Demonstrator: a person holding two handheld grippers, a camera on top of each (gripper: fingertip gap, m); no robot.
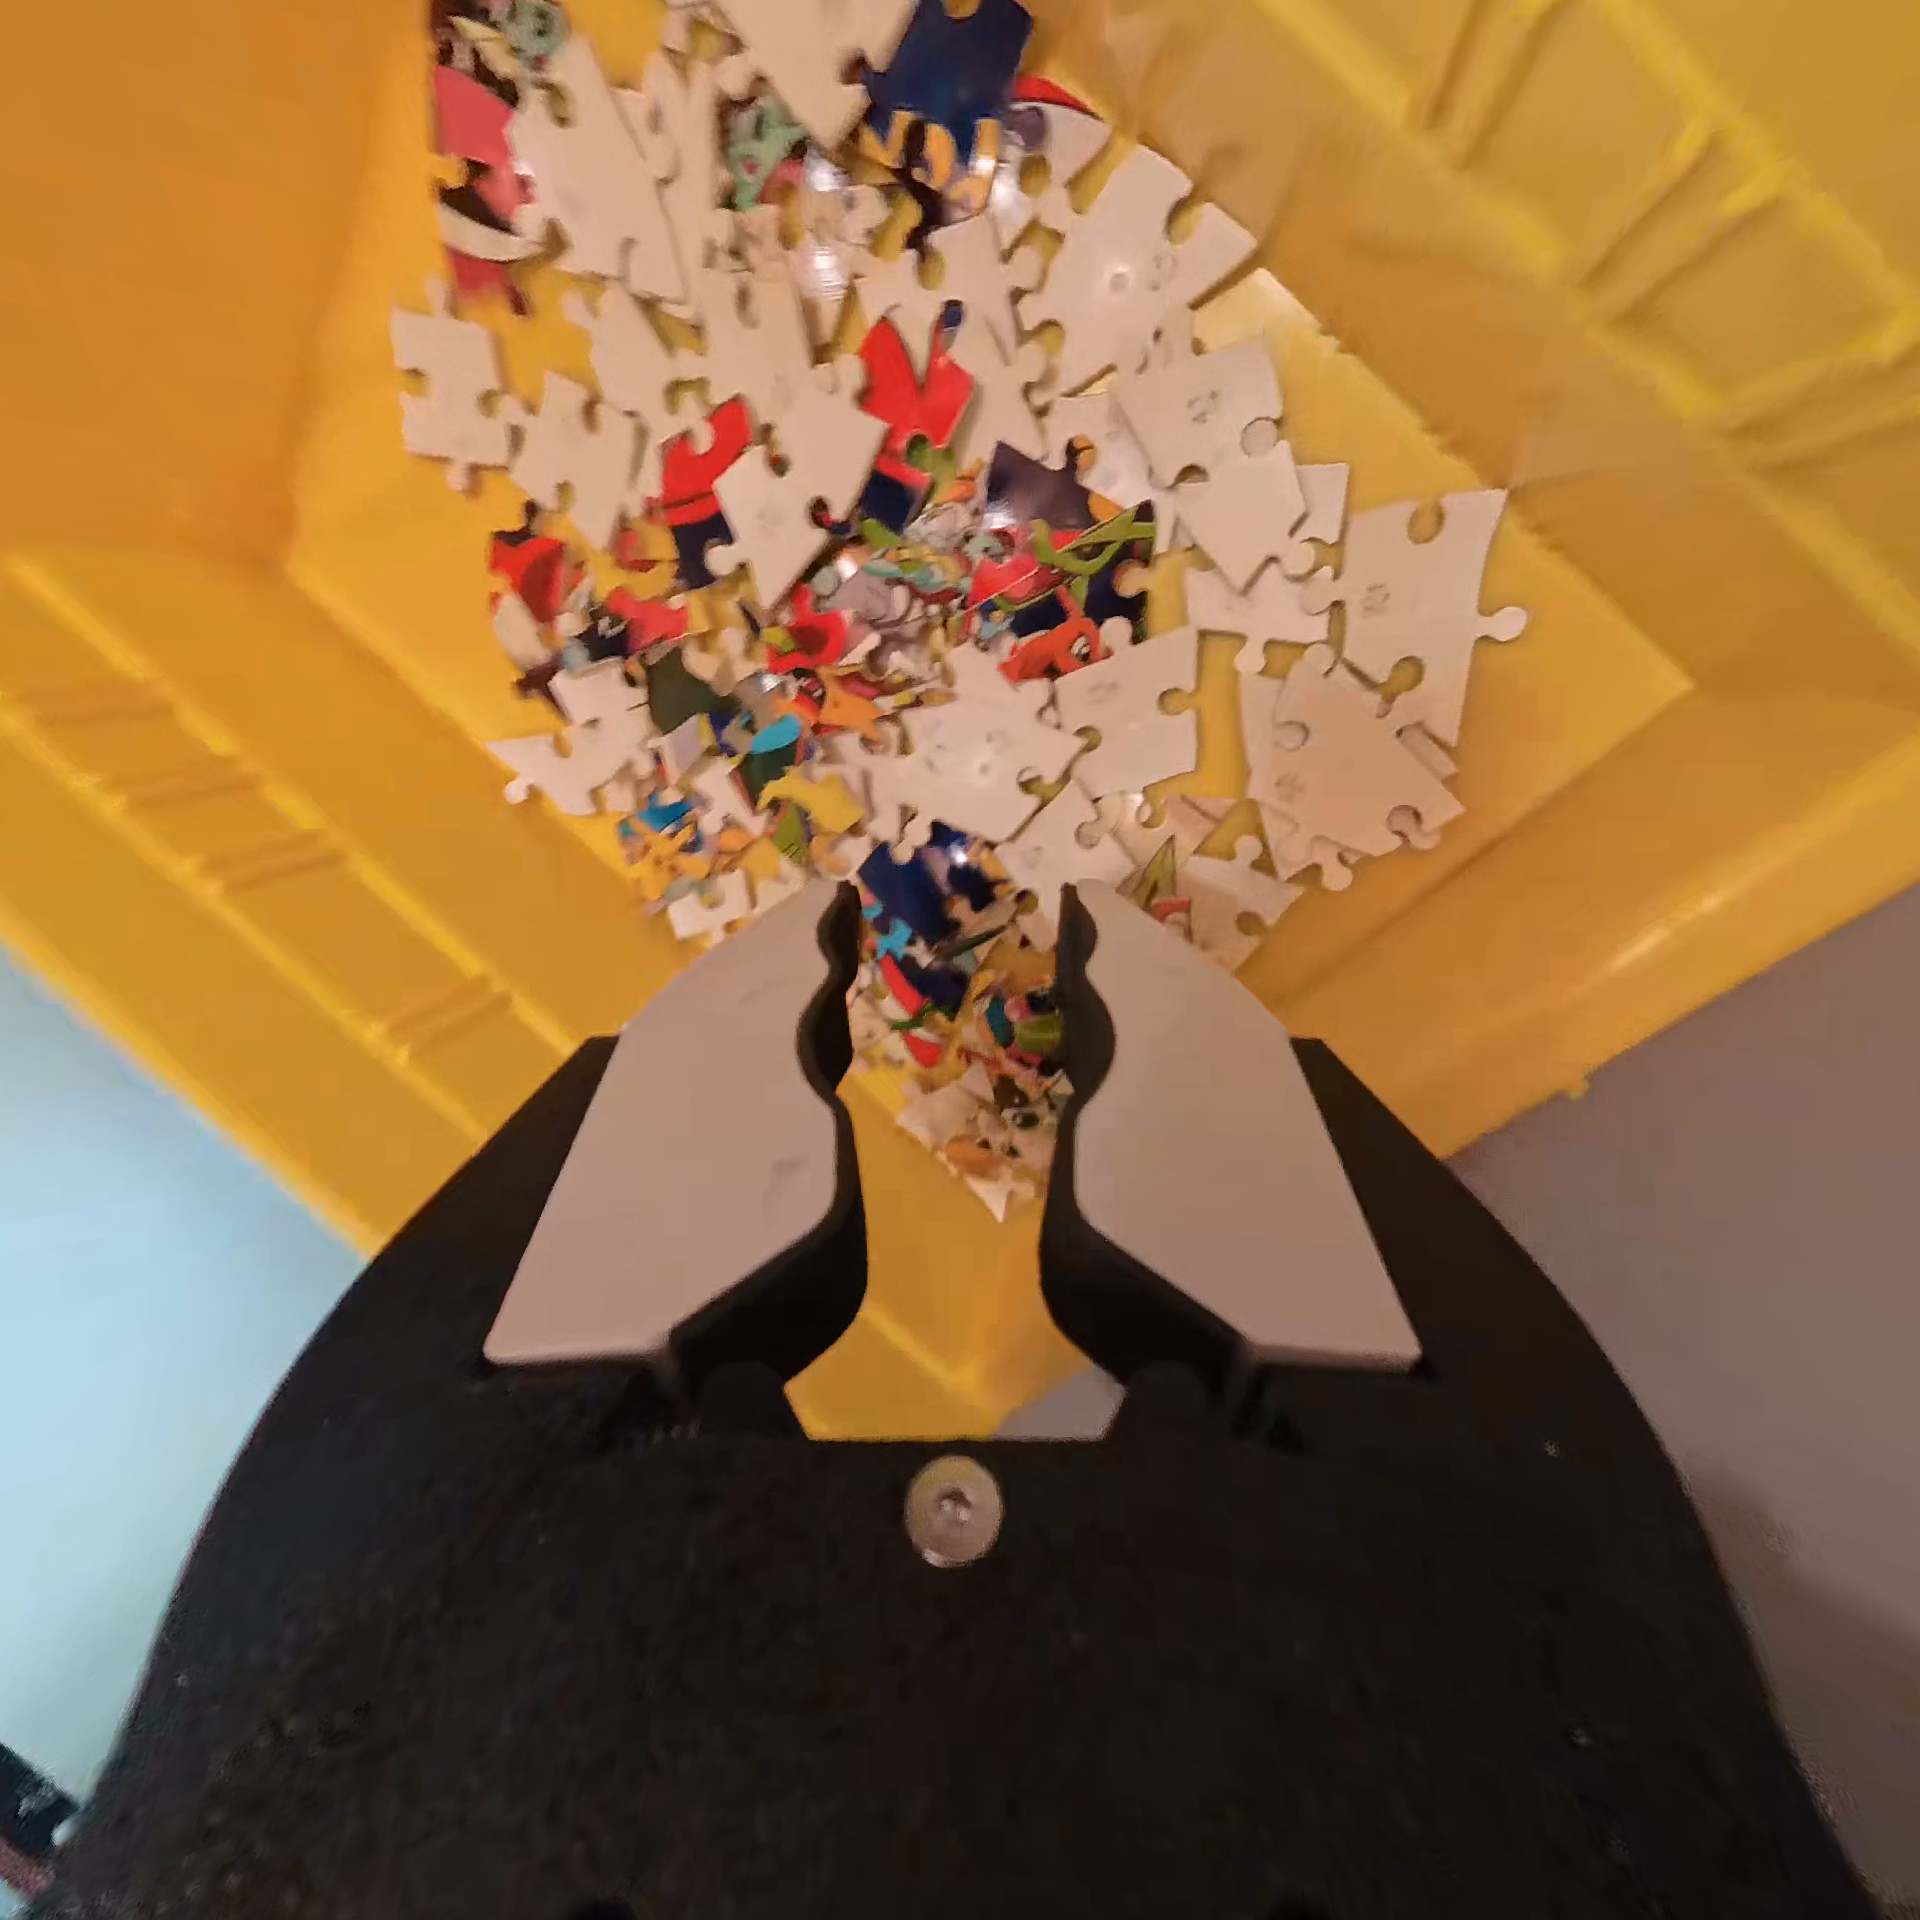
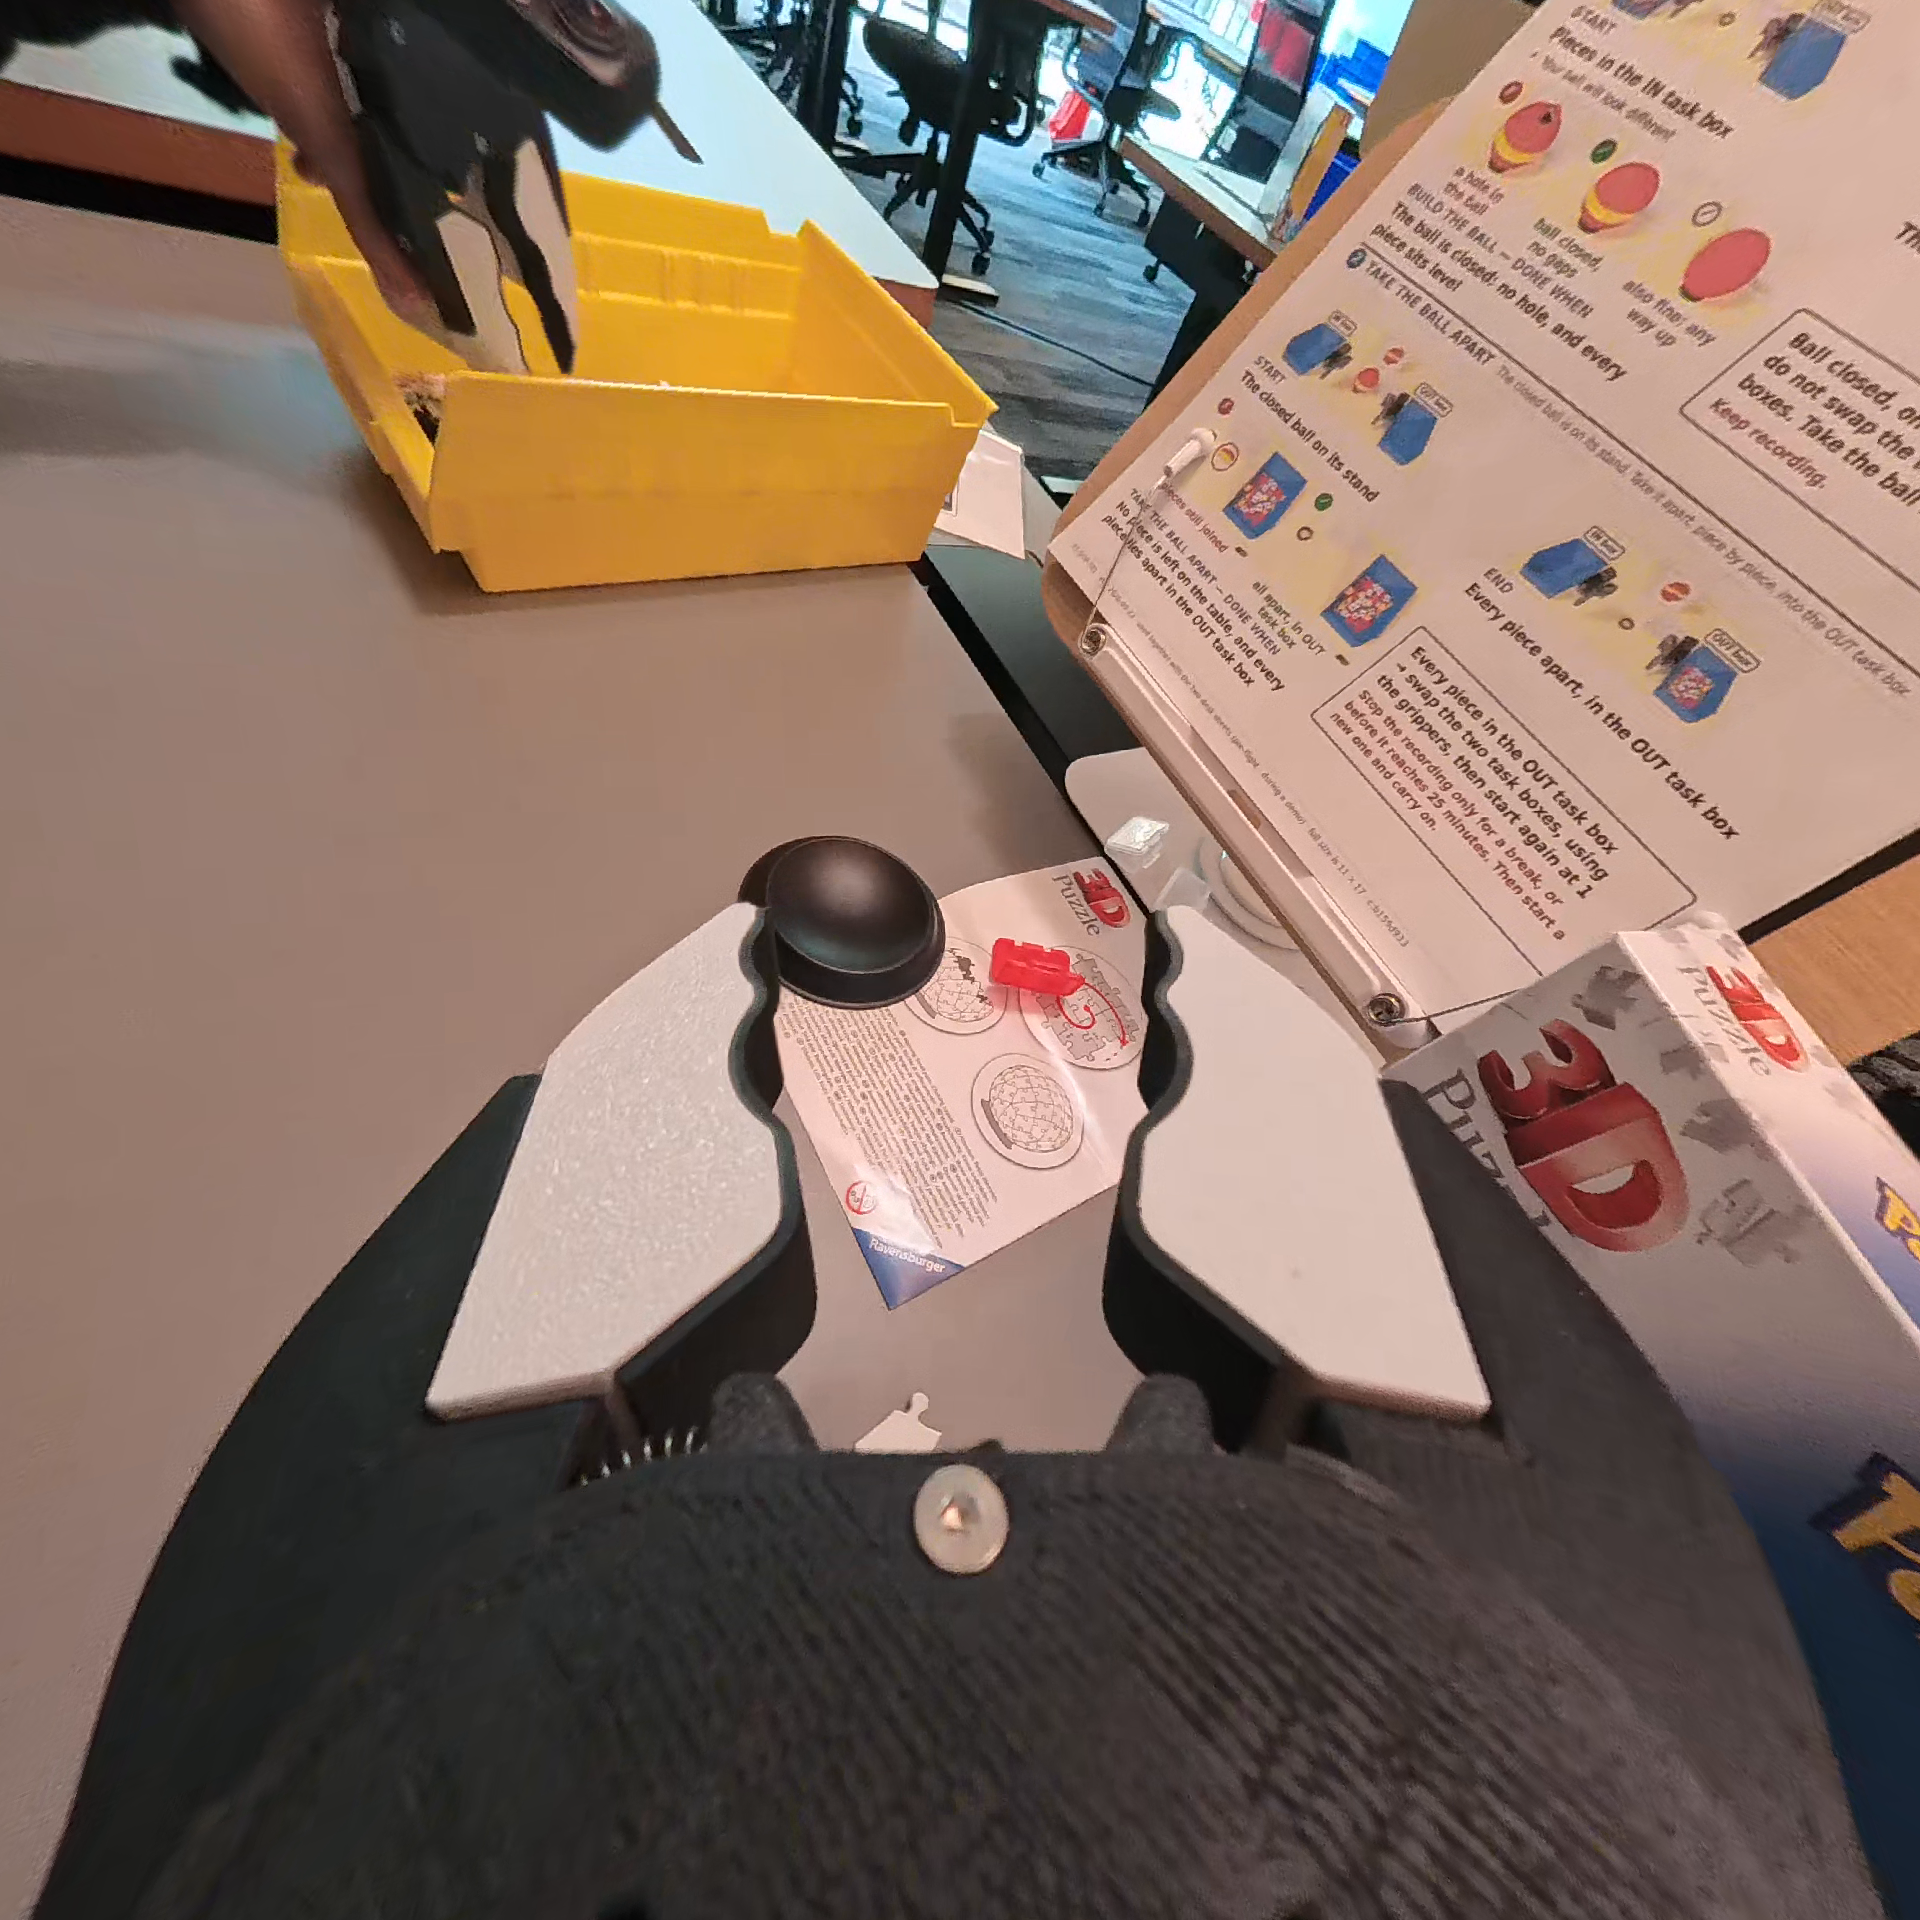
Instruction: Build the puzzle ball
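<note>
A yellow bin [image 1: 312, 644] holds a heap of loose puzzle pieces [image 1: 935, 582], some white side up, some showing colours. My left gripper [image 1: 961, 899] hangs open over the near end of the heap, with nothing between its fingers. In the right wrist view the same bin [image 2: 686, 457] stands at the far left of the grey table, with the left gripper [image 2: 520, 353] dipped into it. My right gripper [image 2: 951, 925] is open and empty above the table, over a folded puzzle leaflet [image 2: 966, 1112]. A black dome-shaped stand [image 2: 847, 920] and a small red clip [image 2: 1034, 966] lie on the leaflet.
A puzzle box [image 2: 1683, 1195] stands at the right. A tilted instruction board [image 2: 1507, 436] on a white stand rises behind it. One white puzzle piece [image 2: 899, 1429] lies on the table under my right gripper. Office chairs and desks stand beyond the table edge. Tip to tip, the grippers are about 45 centimeters apart. The small red clip [image 2: 1034, 966] sits 20 centimeters or so from the ends of my right fingers.
</note>
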